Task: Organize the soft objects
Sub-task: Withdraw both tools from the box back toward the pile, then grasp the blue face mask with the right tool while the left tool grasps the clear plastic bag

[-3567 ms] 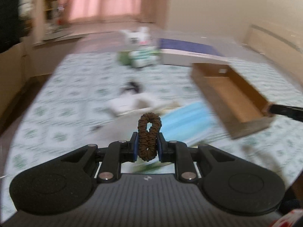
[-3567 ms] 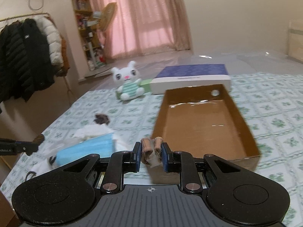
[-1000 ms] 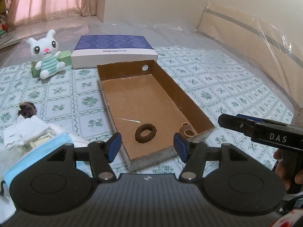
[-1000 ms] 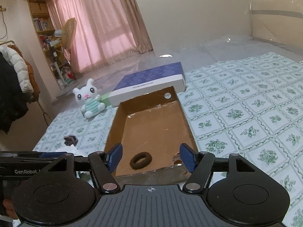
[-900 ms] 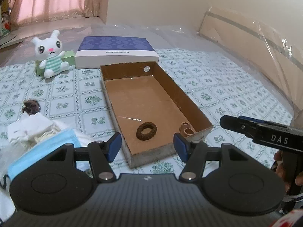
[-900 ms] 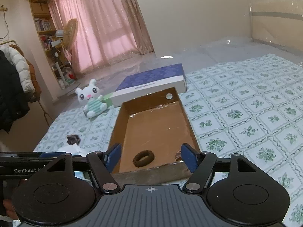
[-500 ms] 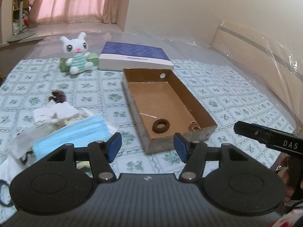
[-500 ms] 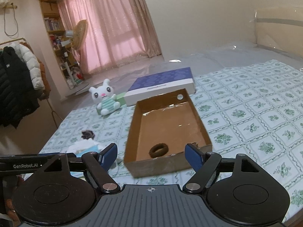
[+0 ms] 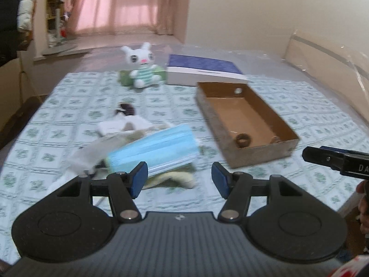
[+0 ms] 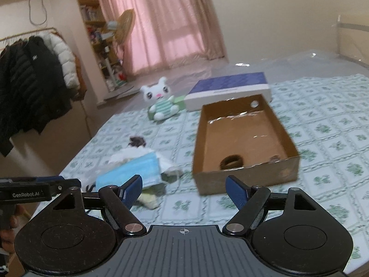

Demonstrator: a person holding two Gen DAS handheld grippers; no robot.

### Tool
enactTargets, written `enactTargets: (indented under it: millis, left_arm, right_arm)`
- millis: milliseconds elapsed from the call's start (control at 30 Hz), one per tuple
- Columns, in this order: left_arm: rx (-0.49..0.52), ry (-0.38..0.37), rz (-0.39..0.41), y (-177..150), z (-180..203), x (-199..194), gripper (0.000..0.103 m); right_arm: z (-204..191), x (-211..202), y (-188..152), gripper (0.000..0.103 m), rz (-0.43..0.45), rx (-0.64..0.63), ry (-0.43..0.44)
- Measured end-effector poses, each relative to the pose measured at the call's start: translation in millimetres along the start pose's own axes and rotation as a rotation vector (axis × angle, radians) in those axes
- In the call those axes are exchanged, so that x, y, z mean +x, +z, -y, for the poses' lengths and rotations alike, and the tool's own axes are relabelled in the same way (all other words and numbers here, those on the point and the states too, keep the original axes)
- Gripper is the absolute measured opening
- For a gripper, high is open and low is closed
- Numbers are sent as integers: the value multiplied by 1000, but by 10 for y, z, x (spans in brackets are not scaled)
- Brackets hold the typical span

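Left wrist: pleated blue mask (image 9: pixel 159 147) beside rectangular cardboard box (image 9: pixel 260 154).

Domestic bedroom.
Bed (image 10: pixel 334 124) with floral sheet, centre frame; coats on rail (image 10: pixel 34 69) at left; pink curtains (image 10: pixel 161 23) and cluttered bookshelf (image 10: pixel 96 27) at upper centre; plush rabbit (image 10: pixel 160 99) on bed.

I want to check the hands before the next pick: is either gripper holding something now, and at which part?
Nothing is held. The left gripper and the right gripper are both open and empty; the brown hair tie lies in the cardboard box.
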State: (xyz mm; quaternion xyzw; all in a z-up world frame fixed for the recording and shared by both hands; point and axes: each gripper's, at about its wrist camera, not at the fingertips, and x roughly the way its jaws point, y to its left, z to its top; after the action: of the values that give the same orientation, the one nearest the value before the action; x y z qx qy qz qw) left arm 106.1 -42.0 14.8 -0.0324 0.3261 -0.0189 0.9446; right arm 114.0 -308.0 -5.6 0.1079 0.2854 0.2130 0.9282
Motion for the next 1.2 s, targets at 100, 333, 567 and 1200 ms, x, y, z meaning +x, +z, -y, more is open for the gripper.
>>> enactTargets:
  millis: [100, 333, 567, 1200]
  left_arm:
    - [-3, 42, -4, -54, -130, -11, 59]
    - [-40, 97, -56, -92, -426, 122, 58]
    - [-34, 136, -53, 22, -682, 290, 58]
    - [-47, 162, -126, 22, -1227, 908, 58]
  right_arm:
    - [-99, 158, -28, 79, -25, -3, 28]
    - [-312, 554, -40, 79, -77, -7, 93]
    - [-370, 1031, 16, 79, -162, 72, 135]
    - [-176, 2058, -177, 67, -288, 330, 151]
